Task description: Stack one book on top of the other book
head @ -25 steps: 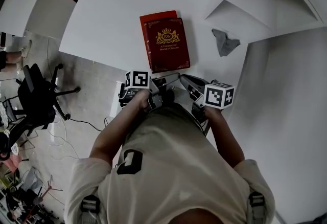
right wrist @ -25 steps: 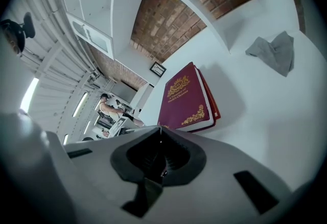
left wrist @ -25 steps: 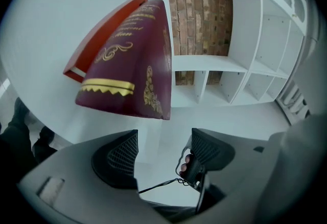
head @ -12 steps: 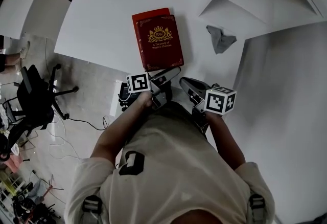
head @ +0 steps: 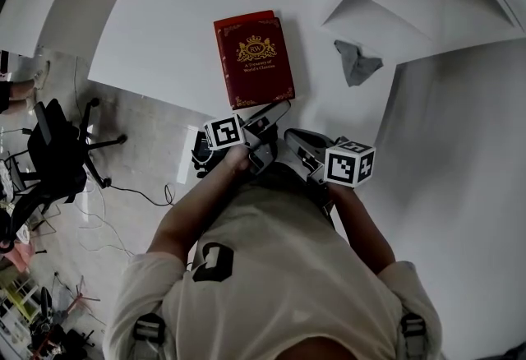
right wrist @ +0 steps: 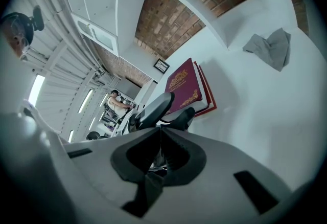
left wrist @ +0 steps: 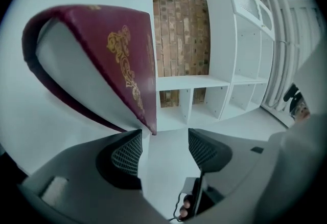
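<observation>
Gaping, lately closing, the left claw holds nothing, a corner of the stacked books just ahead; right claw clenched empty, open counter beyond.

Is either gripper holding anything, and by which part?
Nothing is held. The left gripper, jaws apart though just closing, is empty near the top book; the right gripper is shut, empty.

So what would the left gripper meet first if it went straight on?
Likely the near corner of the dark red book, ahead of one left gripper pad. Its jaws have just been closing, nothing between them; that gap looks past the corner, over the table toward the shelf unit. Depth unclear.
</observation>
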Demonstrator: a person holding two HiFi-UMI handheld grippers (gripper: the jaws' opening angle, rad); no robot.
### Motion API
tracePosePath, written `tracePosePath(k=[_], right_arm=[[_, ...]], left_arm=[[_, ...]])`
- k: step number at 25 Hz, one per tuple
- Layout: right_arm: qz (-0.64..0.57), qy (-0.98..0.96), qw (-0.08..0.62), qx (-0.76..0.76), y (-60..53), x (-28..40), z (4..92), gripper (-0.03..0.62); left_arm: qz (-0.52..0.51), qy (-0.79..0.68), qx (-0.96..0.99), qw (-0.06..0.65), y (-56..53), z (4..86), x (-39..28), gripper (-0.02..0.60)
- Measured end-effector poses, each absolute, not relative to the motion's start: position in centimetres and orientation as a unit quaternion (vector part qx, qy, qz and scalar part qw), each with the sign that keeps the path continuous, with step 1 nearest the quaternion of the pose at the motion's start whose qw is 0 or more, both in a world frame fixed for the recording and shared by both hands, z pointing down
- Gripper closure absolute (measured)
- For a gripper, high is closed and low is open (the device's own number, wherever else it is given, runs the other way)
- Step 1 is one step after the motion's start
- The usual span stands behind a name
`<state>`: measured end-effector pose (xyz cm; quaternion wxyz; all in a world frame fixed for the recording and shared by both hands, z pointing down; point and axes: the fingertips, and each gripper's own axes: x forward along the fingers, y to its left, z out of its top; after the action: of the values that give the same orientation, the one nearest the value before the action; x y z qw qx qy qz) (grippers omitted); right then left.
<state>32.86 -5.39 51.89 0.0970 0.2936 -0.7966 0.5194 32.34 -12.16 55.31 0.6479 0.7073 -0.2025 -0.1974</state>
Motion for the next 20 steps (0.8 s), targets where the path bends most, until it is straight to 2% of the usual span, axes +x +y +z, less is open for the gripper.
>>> tracePosePath(k=[11,20], right_arm=[[0.518,-0.799,0.099,0.289,-4.2,32.6,52.0,0.586],[0.512,-0.803,0.104,0.287,-4.0,32.0,51.7,0.586]], left_arm=[[-0.216,-0.185,0.698,0.657,-12.5,54.2,32.7,0.308],[-0.185,-0.190,0.722,0.639,-13.2,54.7,32.2,0.308]])
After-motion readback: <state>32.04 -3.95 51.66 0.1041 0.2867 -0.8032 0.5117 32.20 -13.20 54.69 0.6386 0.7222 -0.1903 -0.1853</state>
